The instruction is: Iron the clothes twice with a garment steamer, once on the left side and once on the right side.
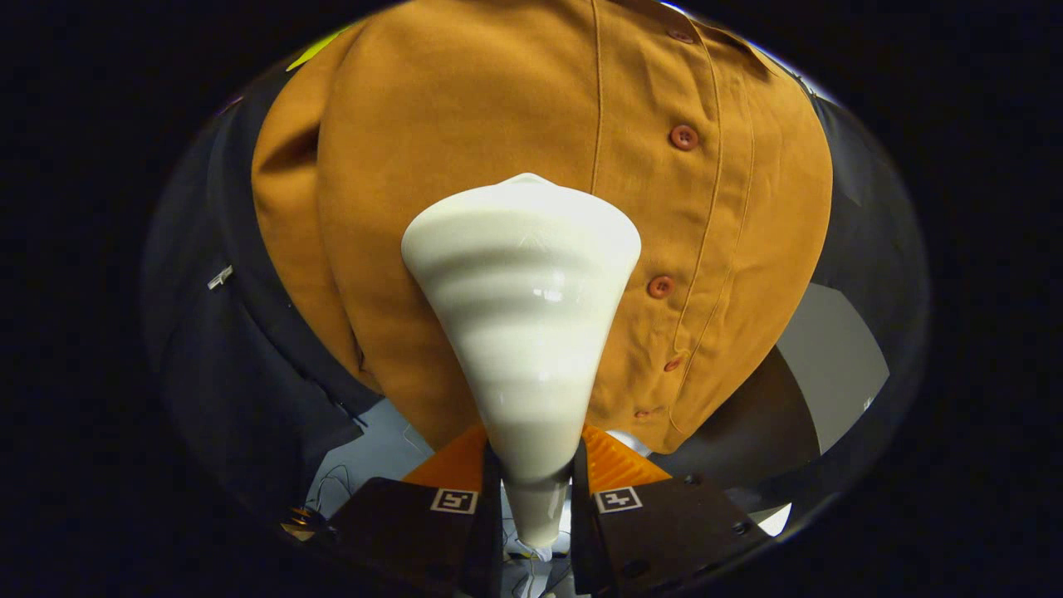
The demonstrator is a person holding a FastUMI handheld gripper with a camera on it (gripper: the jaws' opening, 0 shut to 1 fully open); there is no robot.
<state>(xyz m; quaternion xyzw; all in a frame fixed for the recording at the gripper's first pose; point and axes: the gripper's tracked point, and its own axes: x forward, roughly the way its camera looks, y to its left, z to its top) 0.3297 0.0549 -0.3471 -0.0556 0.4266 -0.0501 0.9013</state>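
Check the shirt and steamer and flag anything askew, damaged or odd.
Nothing stands out. The tool is shut on the white steamer head, which points at the orange shirt just left of its button placket. The shirt hangs smooth, its buttons fastened.

A recording booth: black cloth wall (208,332) hangs behind an orange shirt (465,108), loose cables (332,486) below.

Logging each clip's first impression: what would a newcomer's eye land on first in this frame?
First the glossy cream steamer head, a cone flaring forward from between the fingers, with the gripper shut on its narrow neck. Right behind it hangs the mustard-brown shirt, the wide end of the steamer head lying over the cloth just beside the button placket. A column of reddish buttons runs down the shirt next to the cone.
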